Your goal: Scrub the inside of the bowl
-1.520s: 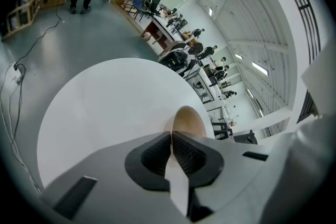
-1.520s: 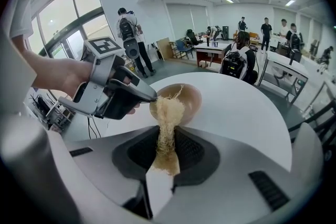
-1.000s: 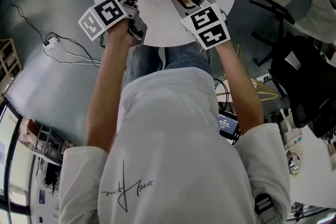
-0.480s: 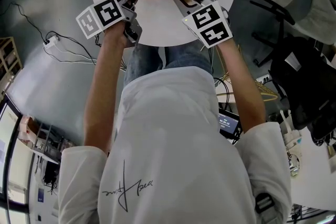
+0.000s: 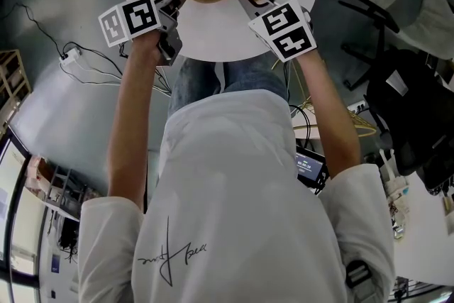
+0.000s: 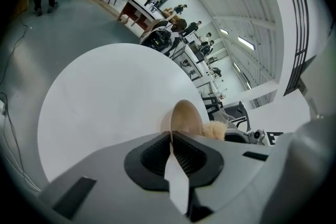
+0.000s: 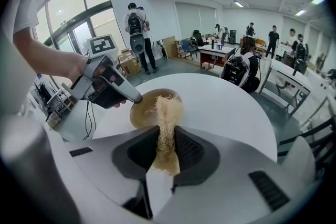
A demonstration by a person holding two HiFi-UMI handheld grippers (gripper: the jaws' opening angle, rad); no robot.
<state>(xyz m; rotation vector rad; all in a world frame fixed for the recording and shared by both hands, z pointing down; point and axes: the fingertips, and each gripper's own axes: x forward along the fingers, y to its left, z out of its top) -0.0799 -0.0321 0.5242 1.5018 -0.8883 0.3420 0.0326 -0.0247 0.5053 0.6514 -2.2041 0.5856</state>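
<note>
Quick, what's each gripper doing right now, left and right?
Left gripper: jaws closed on the rim of the wooden bowl.
Right gripper: jaws closed on the fibrous scrubber.

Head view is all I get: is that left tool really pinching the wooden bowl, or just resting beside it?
Observer: Pinching. The left gripper view shows the left gripper with its jaws shut on the thin rim of the bowl.
Operator: And the pale tuft at the right tool?
Observer: The right gripper view shows the right gripper clamping a fibrous scrubber, its frayed end at the bowl's edge.
Operator: Anyone else around?
Observer: Yes, a person with a backpack stands by the windows.
</note>
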